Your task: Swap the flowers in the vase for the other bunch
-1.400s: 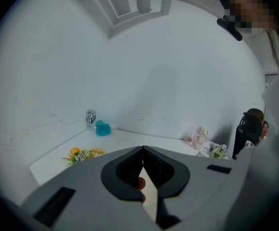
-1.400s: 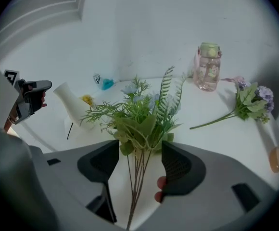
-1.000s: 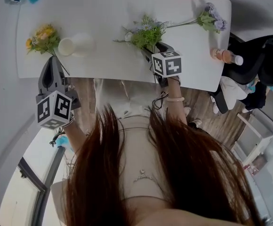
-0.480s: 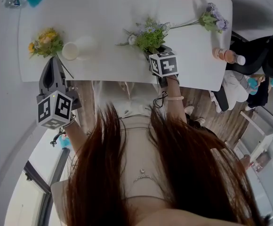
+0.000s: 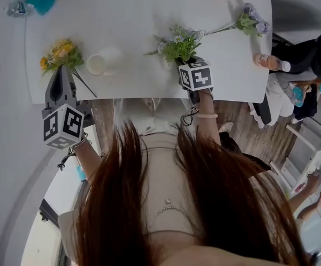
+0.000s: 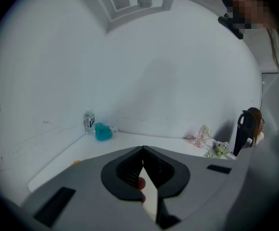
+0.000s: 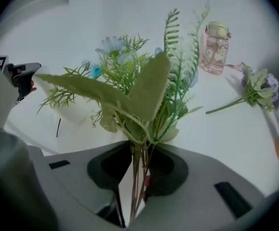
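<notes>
Now the right gripper (image 7: 138, 177) has just been closing its jaws, and they pinch the thin stems of the green-and-blue bunch (image 7: 139, 95), which rests on the white table (image 5: 138, 15). The white vase (image 5: 102, 62) looks empty and sits at the bunch's nine o'clock. The yellow bunch (image 5: 61, 53) lies beyond it, also at nine o'clock. The left gripper (image 6: 142, 170) is pressed together on nothing. This seems to be the pick-up of the replacement; the next move calls for lifting it and lowering the stems into the vase's mouth.

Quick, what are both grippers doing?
Left hand-held gripper: closed, empty.
Right hand-held gripper: jaws just closed on the stems of the leafy blue-flower bunch.
</notes>
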{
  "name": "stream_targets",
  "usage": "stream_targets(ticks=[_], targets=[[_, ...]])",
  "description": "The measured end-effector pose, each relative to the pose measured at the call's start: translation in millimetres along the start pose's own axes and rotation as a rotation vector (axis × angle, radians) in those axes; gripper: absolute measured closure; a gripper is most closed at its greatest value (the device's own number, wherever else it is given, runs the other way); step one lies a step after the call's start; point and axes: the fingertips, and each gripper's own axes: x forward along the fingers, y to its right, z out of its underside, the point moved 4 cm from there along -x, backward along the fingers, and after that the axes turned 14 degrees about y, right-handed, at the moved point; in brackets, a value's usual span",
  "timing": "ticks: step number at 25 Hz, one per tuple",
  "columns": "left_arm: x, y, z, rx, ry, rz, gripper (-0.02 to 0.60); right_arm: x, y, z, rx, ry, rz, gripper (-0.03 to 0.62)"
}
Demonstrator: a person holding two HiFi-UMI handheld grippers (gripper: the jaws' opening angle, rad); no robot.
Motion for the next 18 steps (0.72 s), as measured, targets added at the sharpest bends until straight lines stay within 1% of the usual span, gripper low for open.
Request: stream_targets(ticks=[8,18], targets=[[11.7,-21.7,-13.3,0.007,0.004,0.055,0.578,-12.4,-11.5,-17.2,0.051,0.076,0.072,0.503],[16.8,-46.6,-23.0,-0.001,0.006,0.141,0.578,-34.5,-33.0,-49.4,0.105,0.218,0.156,0.508]])
